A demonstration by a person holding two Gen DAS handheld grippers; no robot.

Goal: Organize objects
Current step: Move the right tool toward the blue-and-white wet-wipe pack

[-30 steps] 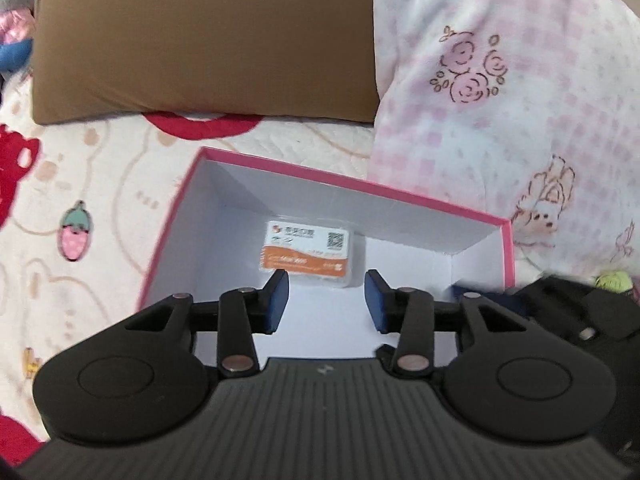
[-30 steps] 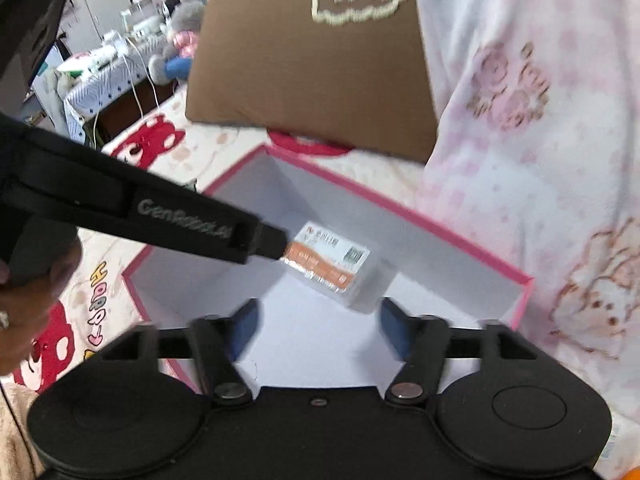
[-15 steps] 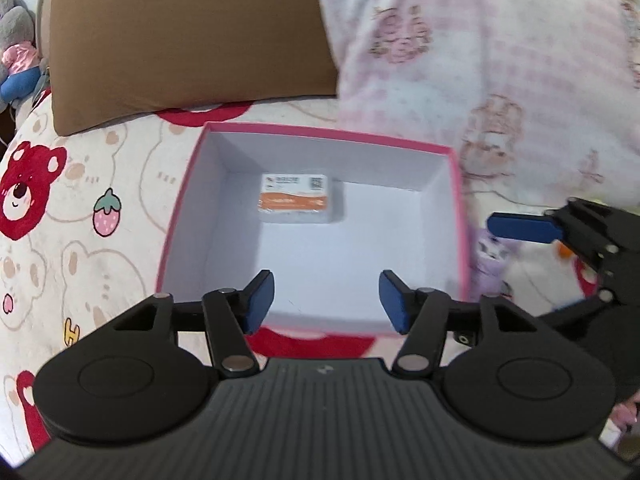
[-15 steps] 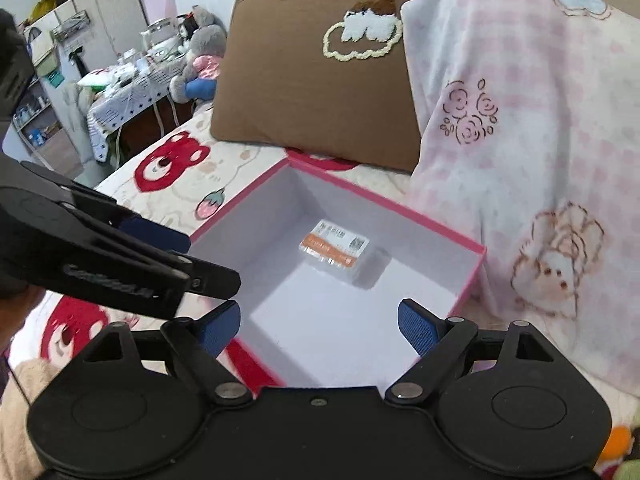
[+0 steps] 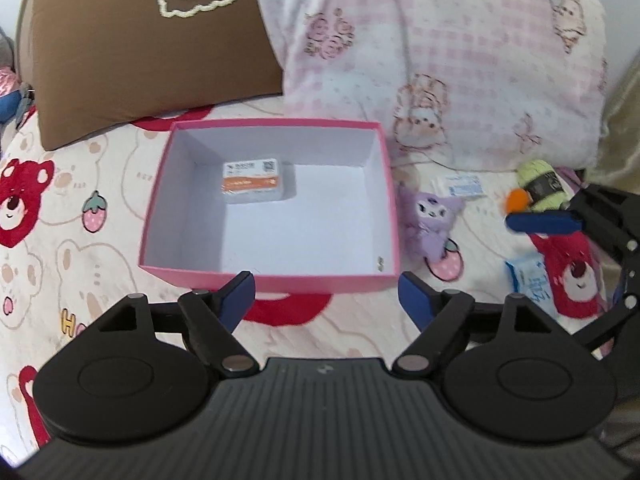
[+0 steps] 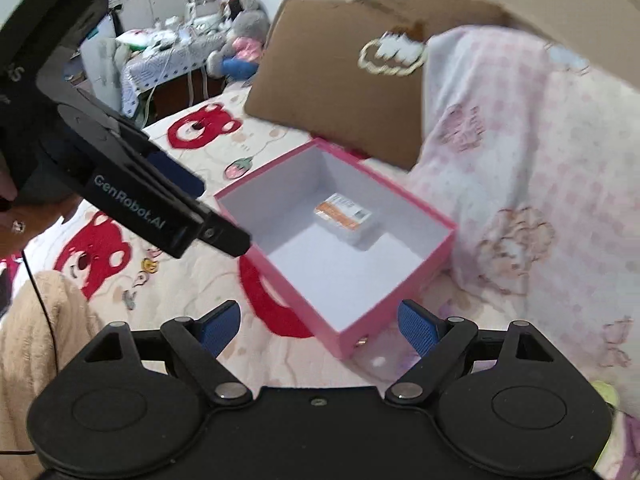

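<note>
A pink box (image 5: pixel 280 282) with a white inside stands on the bed. A small clear case with an orange and white label (image 5: pixel 252 184) lies in its far left corner. My left gripper (image 5: pixel 326 298) hovers just in front of the box's near wall; its jaws are opening and nothing is between them. In the right wrist view the box (image 6: pixel 400 294) and the case (image 6: pixel 344 216) show again. There my right gripper (image 6: pixel 318 326) is open and empty near the box's front corner. The left gripper (image 6: pixel 200 216) crosses in from the left.
Right of the box lie a purple plush (image 5: pixel 430 220), a white packet (image 5: pixel 462 186), a green yarn ball (image 5: pixel 540 182) and a blue packet (image 5: pixel 528 276). A brown pillow (image 5: pixel 140 52) and a pink checked pillow (image 5: pixel 460 60) stand behind. One blue finger (image 5: pixel 540 222) of the right gripper reaches over these items.
Both grippers drew back and up from the box, which now looks smaller. The left jaws spread wider. The labelled case stays in the box.
</note>
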